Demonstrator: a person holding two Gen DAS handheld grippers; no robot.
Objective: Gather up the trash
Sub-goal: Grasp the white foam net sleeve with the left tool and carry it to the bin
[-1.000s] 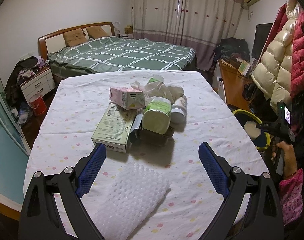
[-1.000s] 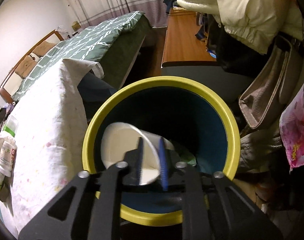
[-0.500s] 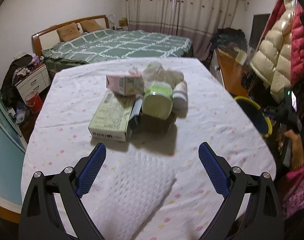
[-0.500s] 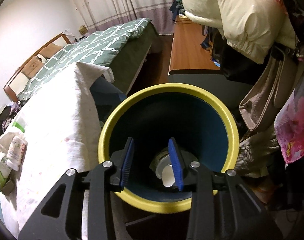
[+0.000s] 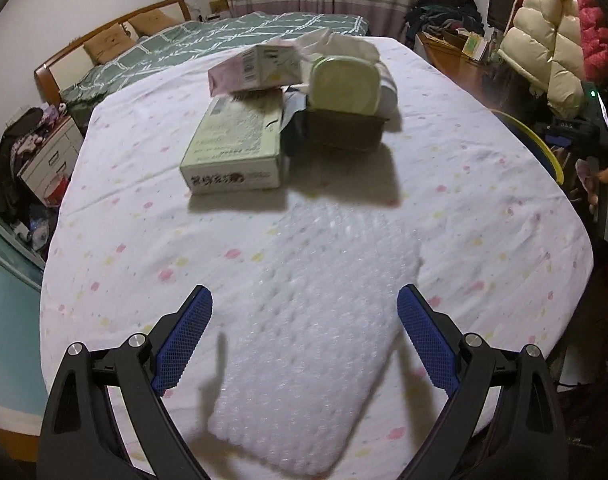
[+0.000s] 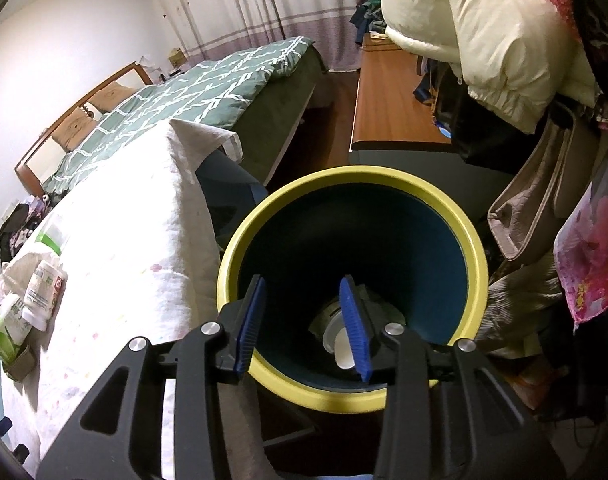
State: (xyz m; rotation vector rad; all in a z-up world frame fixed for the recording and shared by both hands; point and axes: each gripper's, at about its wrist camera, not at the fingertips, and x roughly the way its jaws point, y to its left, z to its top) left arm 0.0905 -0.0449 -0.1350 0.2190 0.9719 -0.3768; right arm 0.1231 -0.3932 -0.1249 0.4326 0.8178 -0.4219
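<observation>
Right gripper opening, empty, over the bin; left gripper spread above bubble wrap.

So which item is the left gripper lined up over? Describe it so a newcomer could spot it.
Start at the table under its dotted white cloth. At the near edge, apart from the heap of boxes further back, lies a bubble-wrap sheet. It alone is flat, translucent white and dimpled.
</observation>
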